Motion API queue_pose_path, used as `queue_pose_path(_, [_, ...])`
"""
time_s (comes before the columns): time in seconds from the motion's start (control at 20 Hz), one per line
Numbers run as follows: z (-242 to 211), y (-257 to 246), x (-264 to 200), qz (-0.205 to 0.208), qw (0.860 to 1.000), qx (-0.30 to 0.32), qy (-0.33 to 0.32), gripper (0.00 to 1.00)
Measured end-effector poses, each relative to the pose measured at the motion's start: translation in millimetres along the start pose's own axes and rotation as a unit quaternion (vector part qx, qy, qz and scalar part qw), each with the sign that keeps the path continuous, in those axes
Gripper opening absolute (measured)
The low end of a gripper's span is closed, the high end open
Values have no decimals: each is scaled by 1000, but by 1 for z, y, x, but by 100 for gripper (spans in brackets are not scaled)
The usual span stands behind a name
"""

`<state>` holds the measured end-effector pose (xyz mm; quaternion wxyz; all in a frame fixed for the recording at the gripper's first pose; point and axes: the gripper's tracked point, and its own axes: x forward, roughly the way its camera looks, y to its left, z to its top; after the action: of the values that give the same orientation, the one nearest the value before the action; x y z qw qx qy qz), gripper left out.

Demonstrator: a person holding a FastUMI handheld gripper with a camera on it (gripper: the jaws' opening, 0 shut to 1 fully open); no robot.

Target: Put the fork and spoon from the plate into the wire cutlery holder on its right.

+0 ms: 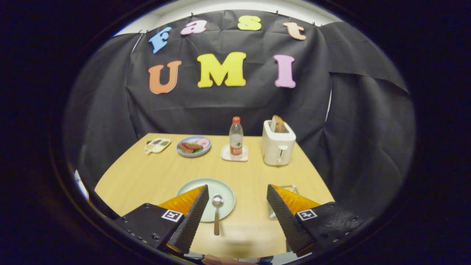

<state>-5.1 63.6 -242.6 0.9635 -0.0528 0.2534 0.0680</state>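
While the gripper gapes, spoon lies on plate.

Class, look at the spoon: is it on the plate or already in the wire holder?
On the plate: the spoon has its bowl on the plate, between the open tool fingers.

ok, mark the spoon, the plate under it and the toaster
spoon [217, 201]: gripper view, on its bowl, between the open fingers.
plate [228, 191]: gripper view, bare surface right of the spoon.
toaster [278, 147]: gripper view, front wall of its body.
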Motion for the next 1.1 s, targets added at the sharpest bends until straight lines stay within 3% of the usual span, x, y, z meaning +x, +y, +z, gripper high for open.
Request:
queue_pose_path(0.2, [-58,25,19,21,997,-20,73,96])
queue_pose_path(0.3, [-78,38,30,33,995,-15,94,92])
queue_pose_path(0.5, [-106,45,61,19,992,-30,125,85])
queue_pose_path(0.55, [-109,48,69,20,991,-29,130,76])
queue_pose_path(0.85, [-123,52,105,16,987,-2,158,46])
queue_pose_path(0.9, [-126,52,106,14,986,0,164,46])
queue_pose_path(1.05, [-131,52,106,21,984,8,179,15])
queue_pose_path(1.1, [-136,54,107,28,981,11,189,16])
